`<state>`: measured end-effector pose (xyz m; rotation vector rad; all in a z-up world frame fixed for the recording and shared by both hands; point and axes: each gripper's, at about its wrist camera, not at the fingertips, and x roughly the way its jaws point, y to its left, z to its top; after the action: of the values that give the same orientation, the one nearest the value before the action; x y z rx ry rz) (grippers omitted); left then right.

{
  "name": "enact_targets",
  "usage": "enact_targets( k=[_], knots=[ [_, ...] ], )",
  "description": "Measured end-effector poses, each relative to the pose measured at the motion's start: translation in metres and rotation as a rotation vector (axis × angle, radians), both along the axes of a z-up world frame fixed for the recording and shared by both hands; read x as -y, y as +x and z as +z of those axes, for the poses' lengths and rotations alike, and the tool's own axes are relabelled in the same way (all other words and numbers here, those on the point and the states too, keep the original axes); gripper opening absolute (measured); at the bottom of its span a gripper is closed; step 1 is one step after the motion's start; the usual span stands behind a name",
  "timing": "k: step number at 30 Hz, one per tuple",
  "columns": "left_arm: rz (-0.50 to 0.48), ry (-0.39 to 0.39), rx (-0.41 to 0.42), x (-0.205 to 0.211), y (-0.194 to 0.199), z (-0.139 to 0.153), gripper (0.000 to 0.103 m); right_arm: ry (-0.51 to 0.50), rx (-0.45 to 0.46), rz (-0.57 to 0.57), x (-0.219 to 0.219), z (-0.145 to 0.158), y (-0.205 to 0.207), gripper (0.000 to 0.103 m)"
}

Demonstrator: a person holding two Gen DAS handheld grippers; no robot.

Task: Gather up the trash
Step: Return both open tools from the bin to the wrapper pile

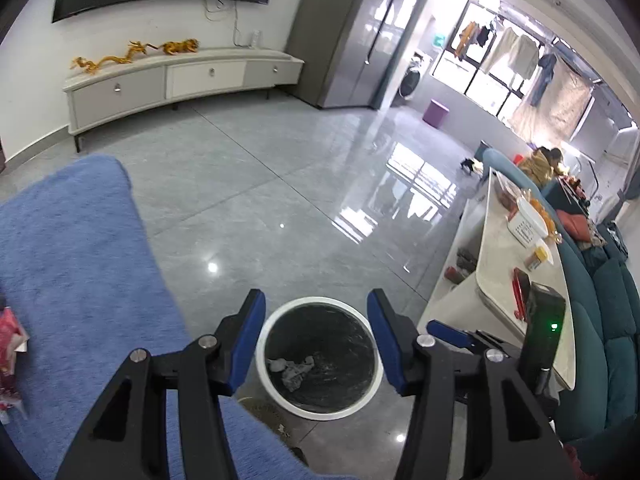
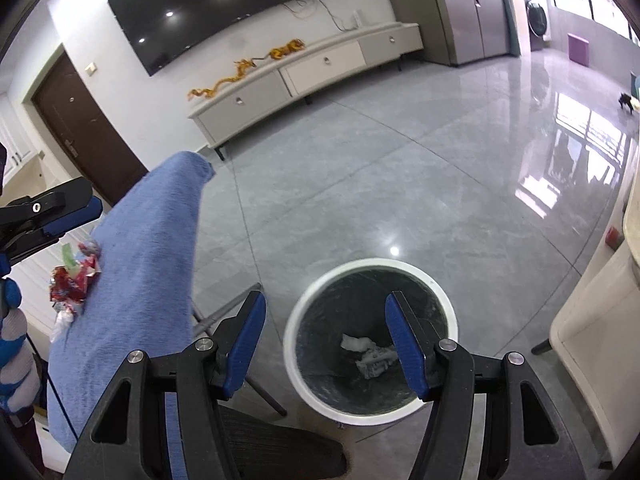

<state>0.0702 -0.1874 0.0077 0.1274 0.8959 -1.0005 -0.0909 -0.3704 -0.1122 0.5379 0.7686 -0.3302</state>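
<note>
A round white-rimmed trash bin with a dark liner stands on the grey floor. Crumpled white paper lies at its bottom. My left gripper hangs open above the bin with nothing between its blue pads. My right gripper is open and empty too, over the bin's left side. Crumpled red wrappers lie on a blue cloth to the left. In the right wrist view, one of the left gripper's fingers shows above the wrappers.
A pale coffee table with small items and a teal sofa stand to the right. A white TV cabinet lines the far wall. Metal chair legs stand left of the bin. A person sits far off.
</note>
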Motion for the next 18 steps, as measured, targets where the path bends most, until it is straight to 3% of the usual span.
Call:
enact_targets(
  k=[8,18],
  knots=[
    [0.046,-0.054,0.04,-0.056,0.013,0.02,0.051,-0.057,0.032,0.012,-0.027,0.037,0.008,0.062],
    [0.16,-0.143,0.089,-0.159,0.047,0.043,0.051,-0.116,0.051,0.022,-0.068,0.074,0.024,0.061]
  ],
)
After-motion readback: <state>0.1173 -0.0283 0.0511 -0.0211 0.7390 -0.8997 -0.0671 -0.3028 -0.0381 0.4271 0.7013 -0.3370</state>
